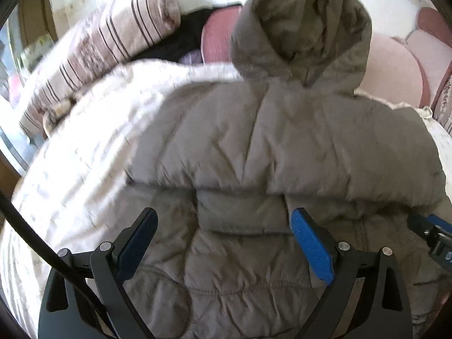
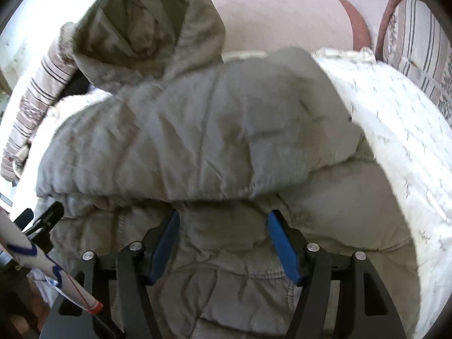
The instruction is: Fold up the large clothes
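Left wrist view: my left gripper (image 1: 224, 244) has its jaws open over the jacket (image 1: 254, 147), gripping nothing; my right gripper (image 2: 223, 243) also has open jaws. The jacket lies on the bed (image 1: 70, 155), sleeves folded in. Puffy filling may spring back and unfold. Beyond, hood (image 1: 305, 25) nears pillows (image 1: 113, 39); little room there.
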### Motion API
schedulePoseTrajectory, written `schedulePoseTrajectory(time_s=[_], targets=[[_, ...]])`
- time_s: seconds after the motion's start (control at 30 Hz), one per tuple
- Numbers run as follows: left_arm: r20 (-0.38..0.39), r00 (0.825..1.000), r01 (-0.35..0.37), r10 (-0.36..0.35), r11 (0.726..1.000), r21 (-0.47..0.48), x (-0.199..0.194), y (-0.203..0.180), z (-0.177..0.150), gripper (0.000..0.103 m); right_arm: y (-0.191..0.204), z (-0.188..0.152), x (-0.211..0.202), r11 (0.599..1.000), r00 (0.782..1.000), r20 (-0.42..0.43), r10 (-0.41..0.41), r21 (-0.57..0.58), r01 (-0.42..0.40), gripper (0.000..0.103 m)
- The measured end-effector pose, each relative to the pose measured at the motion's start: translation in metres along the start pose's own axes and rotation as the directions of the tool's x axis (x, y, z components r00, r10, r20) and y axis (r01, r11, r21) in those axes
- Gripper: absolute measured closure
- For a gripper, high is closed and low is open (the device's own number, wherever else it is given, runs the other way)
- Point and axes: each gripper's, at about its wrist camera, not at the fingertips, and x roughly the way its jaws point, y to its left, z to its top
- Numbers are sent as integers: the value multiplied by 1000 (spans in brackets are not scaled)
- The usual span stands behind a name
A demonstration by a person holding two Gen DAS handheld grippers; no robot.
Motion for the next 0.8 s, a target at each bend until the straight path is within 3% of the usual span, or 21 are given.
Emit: schedulePoseTrajectory(time_s=[0.1, 0.2, 0.37, 0.6, 0.8], targets=[[15, 1000, -2, 1, 1000, 11, -4, 1, 4, 8, 0, 2, -22, 1000, 998, 52, 26, 2, -26, 33], [11, 999, 41, -41, 999, -26, -8, 8, 9, 8, -2, 5, -45, 998, 995, 90, 53, 20, -55, 33], [28, 995, 99, -97, 992, -79, -23, 22, 14, 8, 0, 17, -78, 995, 994, 84, 74, 58, -79, 33], [72, 985, 166, -156, 974, -157, -49, 46, 21, 8, 31, 65, -136, 988, 991, 79, 110, 102, -118, 33], [113, 977, 202, -180, 954, -223, -68, 76, 26, 8, 77, 115, -167, 994, 993, 93, 71, 78, -79, 32]])
